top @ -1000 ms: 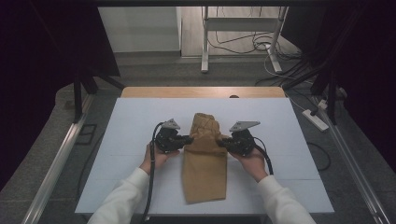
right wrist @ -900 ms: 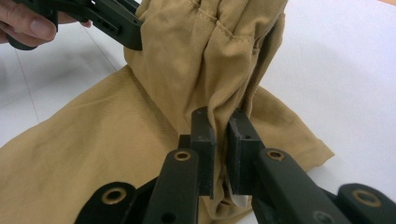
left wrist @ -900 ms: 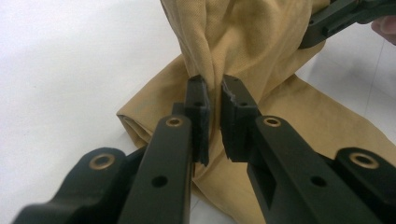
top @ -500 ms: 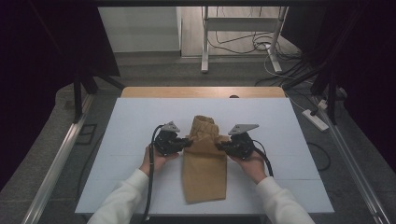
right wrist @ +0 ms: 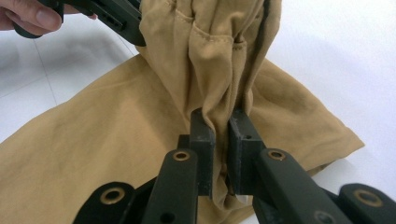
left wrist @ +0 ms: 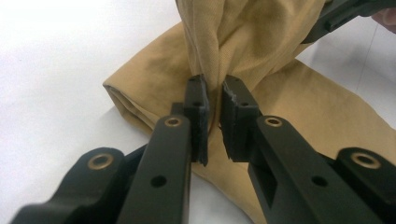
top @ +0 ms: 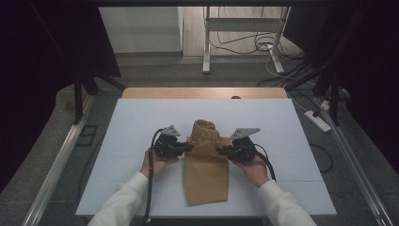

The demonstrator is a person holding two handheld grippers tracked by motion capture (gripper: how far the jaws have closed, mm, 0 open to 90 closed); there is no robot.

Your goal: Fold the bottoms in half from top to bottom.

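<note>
Tan cloth garment (top: 206,162) lying lengthwise on the white table (top: 131,132), near its middle, flat over the part closest to the person and bunched up into a raised hump at the far end. Left gripper (top: 187,147) at the cloth's left edge, right gripper (top: 220,150) at its right edge, both at about the same height across the garment and facing each other, each held in a hand with a white sleeve coming in from the bottom of the high view. Seen along the left gripper (left wrist: 214,119): jaws nearly closed, pads pinching a gathered fold of the tan fabric, which rises lifted and pleated above them while the rest lies on the table behind. Seen along the right gripper (right wrist: 222,154): jaws likewise almost together, clamped on a bunched vertical pleat with a stitched seam, fabric hanging in folds above the pads and spreading flat below. Opposite gripper visible at the top corner of each gripper view, gripping the far side of the same raised bunch. Table's wooden far edge (top: 202,92) bare beyond the cloth
</note>
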